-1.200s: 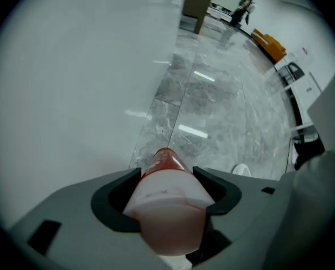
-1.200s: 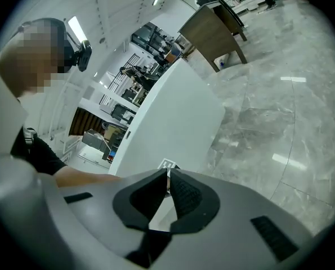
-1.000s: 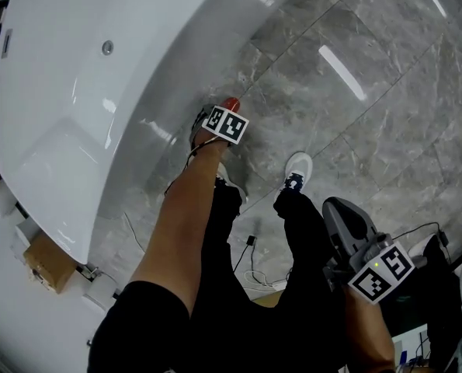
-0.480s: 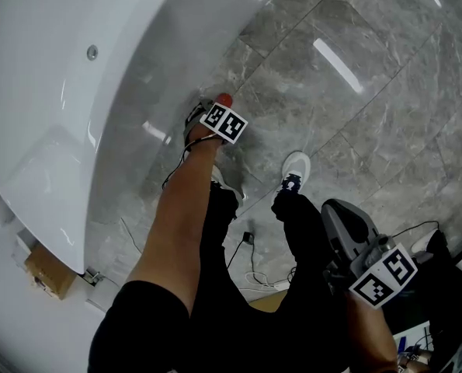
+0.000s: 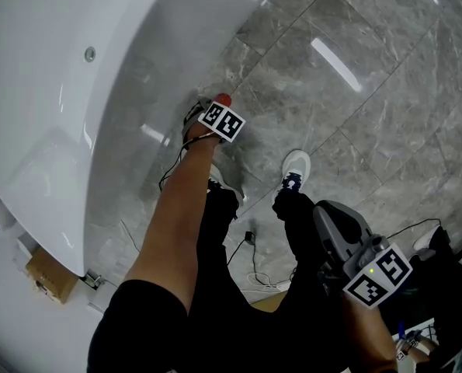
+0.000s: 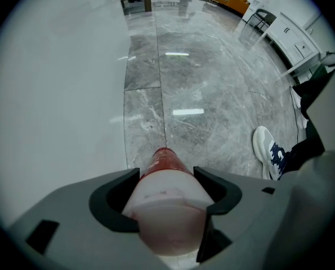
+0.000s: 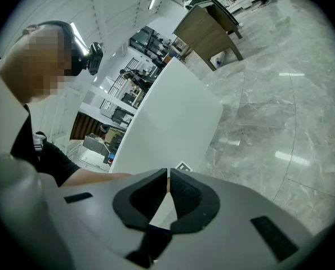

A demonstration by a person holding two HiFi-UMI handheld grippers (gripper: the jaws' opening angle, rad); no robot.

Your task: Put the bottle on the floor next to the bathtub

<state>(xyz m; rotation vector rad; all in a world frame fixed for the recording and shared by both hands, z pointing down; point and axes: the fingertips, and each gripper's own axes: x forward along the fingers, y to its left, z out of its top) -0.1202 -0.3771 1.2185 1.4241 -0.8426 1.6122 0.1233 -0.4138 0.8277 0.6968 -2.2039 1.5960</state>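
Note:
My left gripper (image 5: 209,109) is stretched down toward the grey marble floor beside the white bathtub (image 5: 67,76), shut on a bottle (image 6: 166,193) with a pale body and a red top. In the head view only the bottle's red tip (image 5: 224,99) shows past the marker cube. In the left gripper view the jaws clamp the bottle's body and the red end points at the floor close to the tub wall (image 6: 54,83). My right gripper (image 5: 335,228) hangs by my right side, shut with nothing between its jaws (image 7: 168,191).
My white shoes (image 5: 296,168) stand on the marble floor (image 5: 355,92) to the right of the bottle. Cables (image 5: 250,263) and a cardboard box (image 5: 44,266) lie near the tub's end. A wooden table (image 7: 209,32) stands further off.
The left gripper with the bottle has edged a little lower and toward the tub's foot. The right gripper has shifted slightly to the left.

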